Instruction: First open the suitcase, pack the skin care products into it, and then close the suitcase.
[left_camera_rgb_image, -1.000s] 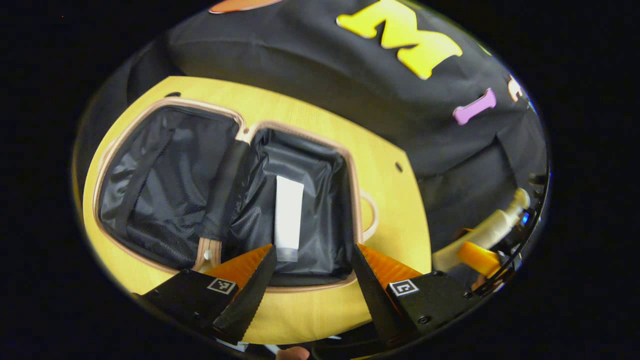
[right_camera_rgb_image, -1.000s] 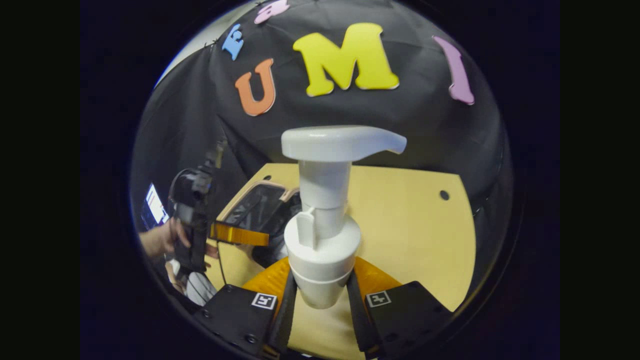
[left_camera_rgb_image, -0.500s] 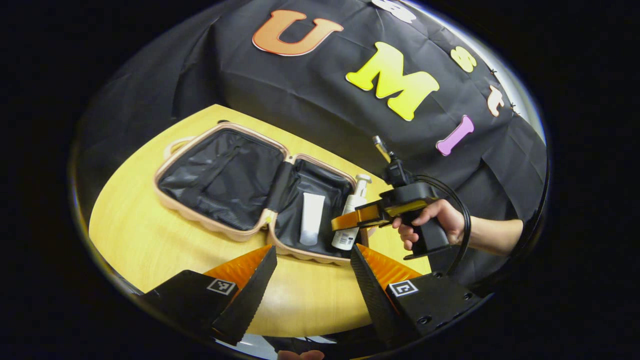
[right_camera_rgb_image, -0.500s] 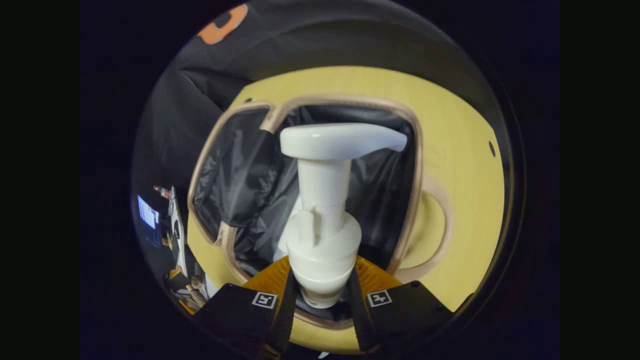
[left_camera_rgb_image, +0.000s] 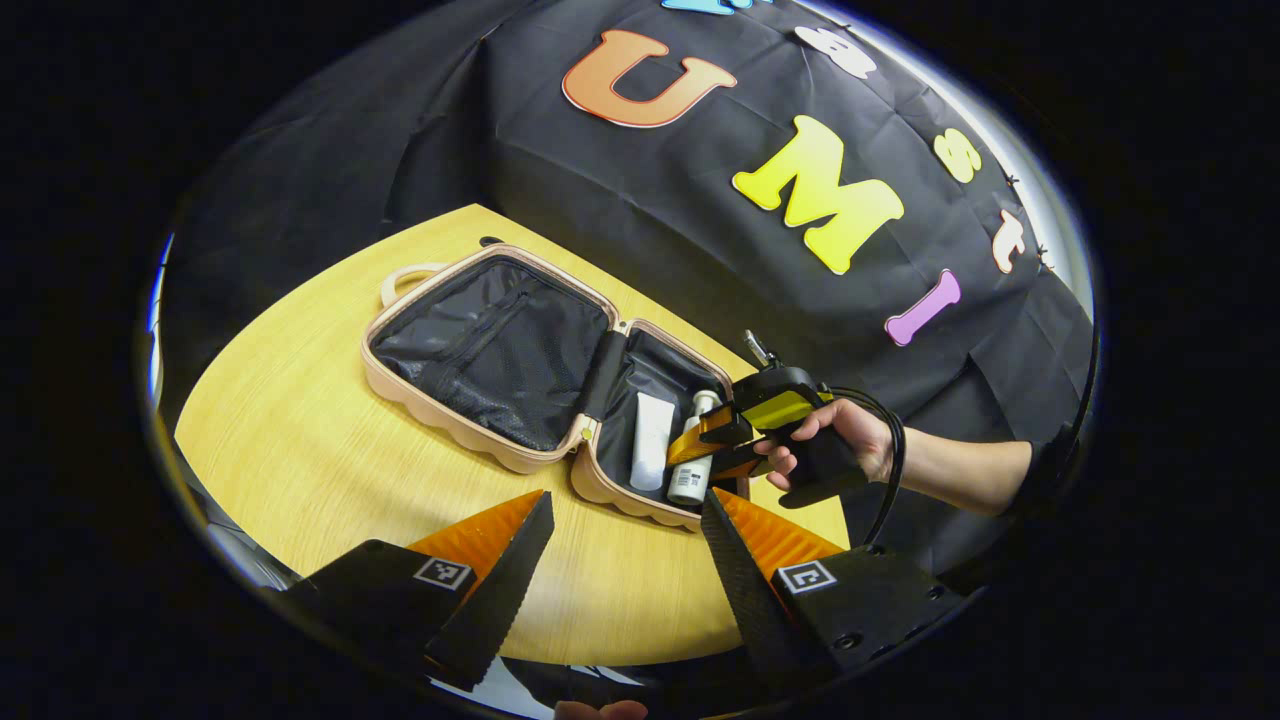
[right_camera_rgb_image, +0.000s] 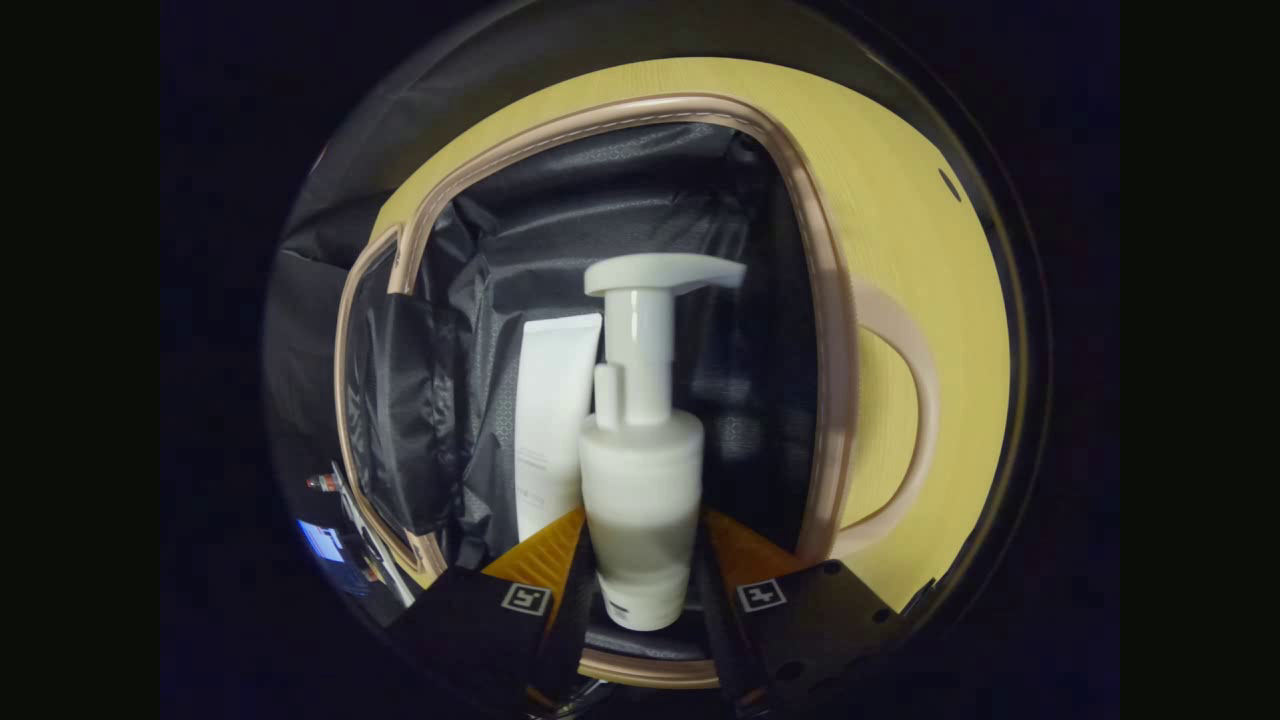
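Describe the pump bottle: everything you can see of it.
The pump bottle is white plastic by its look: a rounded body, a narrower neck, and a flat dispenser head with its spout to the right in the right gripper view. It lies in the open suitcase, in the half with the handle, beside a white tube on the black lining. The right gripper has its jaws on either side of the body; whether they press it cannot be told.
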